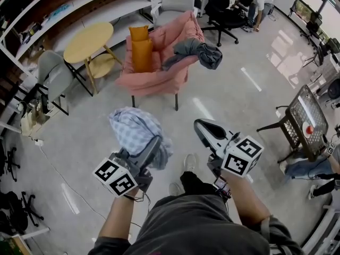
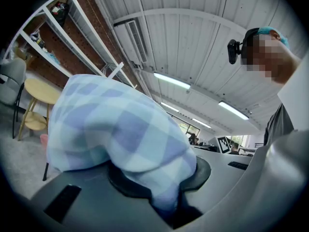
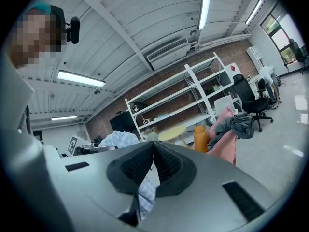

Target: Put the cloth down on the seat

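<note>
pink armchair [image 1: 154,78] across the floor, blue checked cloth [image 1: 135,132] held up in the air well short of it
beside the armchair, a round yellow table [image 1: 87,40]; over one arm of the armchair, a grey garment [image 1: 197,52]; against its back, two orange cushions [image 1: 140,49]. nearer in, cloth bunched and pinched in the left gripper [image 1: 151,150], spilling over both jaws; just alongside, right gripper [image 1: 204,127] pressed together tip to tip, gripping nothing

Pale blue checked cloth [image 1: 135,132], pink armchair [image 1: 159,78], orange cushions [image 1: 141,49].
</note>
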`<state>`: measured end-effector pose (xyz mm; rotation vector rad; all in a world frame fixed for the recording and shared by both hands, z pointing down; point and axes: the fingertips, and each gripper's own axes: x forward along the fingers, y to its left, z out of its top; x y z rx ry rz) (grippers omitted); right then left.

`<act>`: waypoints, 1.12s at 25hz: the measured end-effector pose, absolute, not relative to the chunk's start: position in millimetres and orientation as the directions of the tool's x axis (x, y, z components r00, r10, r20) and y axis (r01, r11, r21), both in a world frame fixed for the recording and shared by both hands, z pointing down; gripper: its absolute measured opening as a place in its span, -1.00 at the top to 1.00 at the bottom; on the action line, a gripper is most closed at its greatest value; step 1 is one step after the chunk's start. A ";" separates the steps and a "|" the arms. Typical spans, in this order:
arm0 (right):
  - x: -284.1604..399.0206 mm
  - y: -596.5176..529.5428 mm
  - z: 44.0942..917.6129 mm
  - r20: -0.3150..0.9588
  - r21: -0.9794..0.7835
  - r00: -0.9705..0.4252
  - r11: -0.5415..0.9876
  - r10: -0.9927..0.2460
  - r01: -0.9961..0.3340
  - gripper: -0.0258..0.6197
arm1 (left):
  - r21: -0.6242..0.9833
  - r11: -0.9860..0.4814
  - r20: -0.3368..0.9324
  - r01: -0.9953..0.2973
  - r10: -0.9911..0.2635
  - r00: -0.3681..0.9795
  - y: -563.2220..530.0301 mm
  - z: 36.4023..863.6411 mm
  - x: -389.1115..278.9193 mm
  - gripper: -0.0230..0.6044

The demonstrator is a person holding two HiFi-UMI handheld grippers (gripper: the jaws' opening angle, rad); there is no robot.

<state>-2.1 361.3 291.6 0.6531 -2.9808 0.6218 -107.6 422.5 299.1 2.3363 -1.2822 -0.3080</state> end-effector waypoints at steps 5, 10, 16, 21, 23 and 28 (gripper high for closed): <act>-1.9 308.2 295.7 0.111 -0.385 -0.919 0.836 -0.379 -0.391 0.87 | 0.488 -0.449 0.036 -0.749 -0.847 0.531 370.9 301.4 -106.3 0.58; -0.1 250.4 298.5 0.116 -0.401 -0.928 0.838 -0.355 -0.371 0.87 | 0.491 -0.417 0.055 -0.765 -0.862 0.504 318.3 303.5 -104.8 0.58; 4.8 193.4 301.7 0.121 -0.417 -0.944 0.847 -0.308 -0.330 0.87 | 0.493 -0.377 0.068 -0.784 -0.882 0.467 259.0 303.1 -98.9 0.57; 15.6 148.7 297.6 0.113 -0.417 -0.951 0.855 -0.287 -0.308 0.87 | 0.487 -0.369 0.064 -0.792 -0.889 0.454 210.9 298.6 -88.7 0.58; 20.4 135.4 295.1 0.109 -0.412 -0.955 0.861 -0.277 -0.297 0.87 | 0.488 -0.374 0.062 -0.789 -0.886 0.459 195.1 296.9 -81.7 0.58; 16.1 114.3 292.9 0.112 -0.379 -0.970 0.893 -0.215 -0.242 0.87 | 0.481 -0.400 0.050 -0.780 -0.876 0.479 156.0 292.1 -71.0 0.58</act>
